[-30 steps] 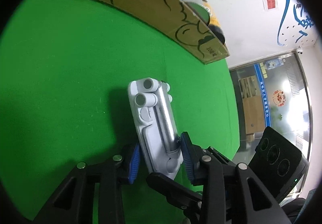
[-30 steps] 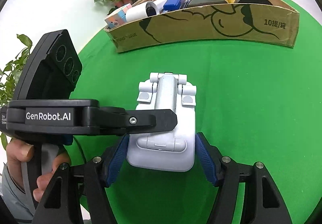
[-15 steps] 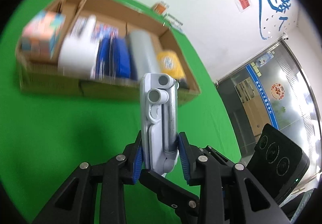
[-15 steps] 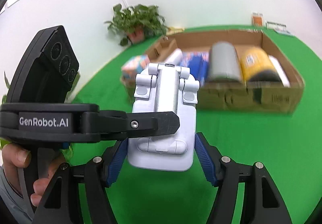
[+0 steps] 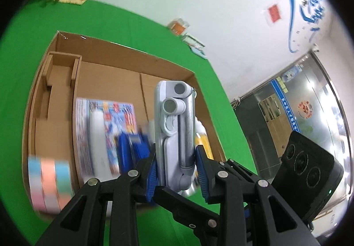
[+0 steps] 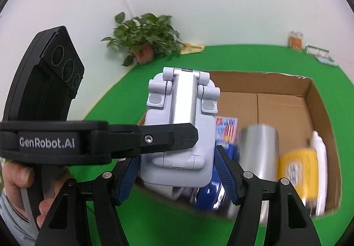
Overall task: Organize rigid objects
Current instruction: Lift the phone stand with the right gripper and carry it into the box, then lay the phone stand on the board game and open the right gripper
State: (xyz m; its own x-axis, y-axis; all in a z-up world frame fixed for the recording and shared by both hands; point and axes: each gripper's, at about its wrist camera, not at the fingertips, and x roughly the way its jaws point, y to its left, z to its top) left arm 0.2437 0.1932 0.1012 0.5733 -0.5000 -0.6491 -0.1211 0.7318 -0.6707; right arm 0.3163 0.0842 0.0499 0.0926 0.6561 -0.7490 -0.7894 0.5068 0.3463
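Potted plant [image 6: 146, 35] — right view only

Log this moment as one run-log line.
held: folded white stand | left gripper: shut on stand's thin sides | right gripper: shut on its wide sides | position: above cardboard box | released: no

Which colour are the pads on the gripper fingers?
Blue, ribbed pads, on black fingers; clearest in the right wrist view.

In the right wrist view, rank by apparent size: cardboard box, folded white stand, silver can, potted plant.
1. Cardboard box.
2. Folded white stand, though held close to the camera, so it looks inflated.
3. Silver can and potted plant look about alike; the plant sits farther away, so I won't rank them.
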